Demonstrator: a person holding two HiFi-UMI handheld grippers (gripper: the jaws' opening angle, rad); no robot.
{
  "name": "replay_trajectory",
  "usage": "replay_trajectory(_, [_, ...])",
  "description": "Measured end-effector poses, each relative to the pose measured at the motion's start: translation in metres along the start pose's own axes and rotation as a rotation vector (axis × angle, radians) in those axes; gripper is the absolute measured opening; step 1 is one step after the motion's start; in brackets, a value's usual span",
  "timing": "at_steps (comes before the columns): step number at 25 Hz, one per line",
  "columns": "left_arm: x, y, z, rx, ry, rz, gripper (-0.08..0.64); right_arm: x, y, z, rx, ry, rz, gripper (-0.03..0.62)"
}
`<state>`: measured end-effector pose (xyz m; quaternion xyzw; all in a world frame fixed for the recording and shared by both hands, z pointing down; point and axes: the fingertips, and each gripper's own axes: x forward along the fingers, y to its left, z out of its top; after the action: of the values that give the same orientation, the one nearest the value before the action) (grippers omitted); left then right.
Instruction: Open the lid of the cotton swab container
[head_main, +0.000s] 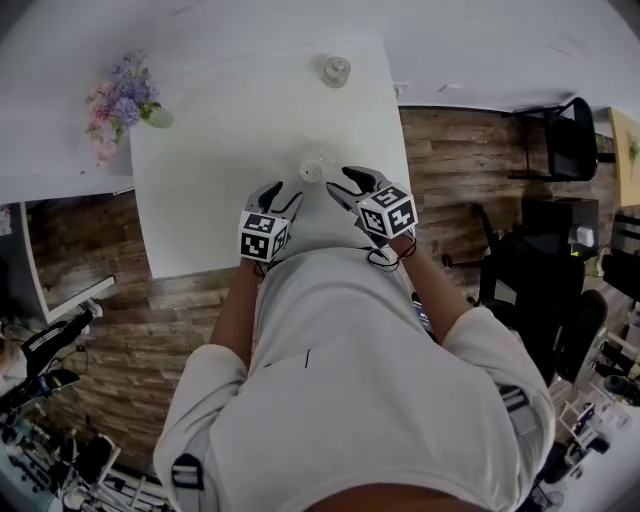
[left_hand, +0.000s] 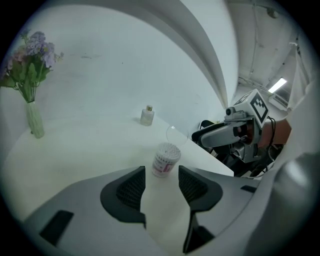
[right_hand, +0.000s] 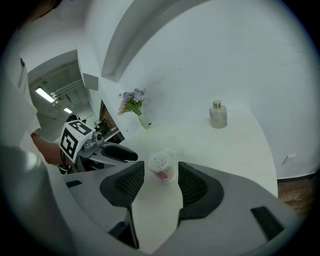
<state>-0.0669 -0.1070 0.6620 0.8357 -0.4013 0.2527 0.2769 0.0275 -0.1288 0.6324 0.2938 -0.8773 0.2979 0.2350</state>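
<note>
Left gripper (left_hand: 161, 184) and right gripper (right_hand: 161, 184) both gape wide, nothing between the dark ribbed pads (left_hand: 131, 189), aimed at the container from opposite sides. White matte table (head_main: 200, 200), flat, smooth. Cotton swab container (left_hand: 165, 159) stands upright near its front edge, just beyond both jaw tips: small clear plastic cylinder, pink label (left_hand: 161, 166), white swab heads (left_hand: 168, 149) exposed on top. Thin clear round lid (left_hand: 176, 134) seems flipped back behind it, hard to tell. Opening step looks done; next move: draw both grippers clear without tipping it
</note>
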Motion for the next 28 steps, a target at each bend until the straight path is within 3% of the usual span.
replay_trajectory(3, [0.002,-0.006,-0.010,-0.031,0.021,0.033,0.160,-0.002,0.001,-0.017,-0.004,0.032,0.015,0.185])
replay_trajectory(6, [0.004,-0.017,-0.011,-0.054,0.017,0.071,0.067,-0.007,0.001,-0.029,0.001,0.041,0.030,0.090])
replay_trajectory(9, [0.006,-0.027,-0.011,-0.071,0.017,0.123,0.034,-0.012,0.001,-0.038,0.009,0.026,0.046,-0.002])
replay_trajectory(15, [-0.001,-0.036,-0.020,-0.173,-0.014,0.176,0.028,-0.005,0.004,-0.050,-0.022,0.015,0.053,-0.003])
replay_trajectory(20, [-0.017,-0.042,-0.027,-0.175,-0.020,0.180,0.027,-0.013,0.021,-0.050,-0.085,-0.004,0.003,-0.003])
replay_trajectory(28, [-0.057,-0.048,-0.037,-0.134,-0.097,0.125,0.028,-0.022,0.070,-0.071,-0.068,-0.033,-0.121,-0.003])
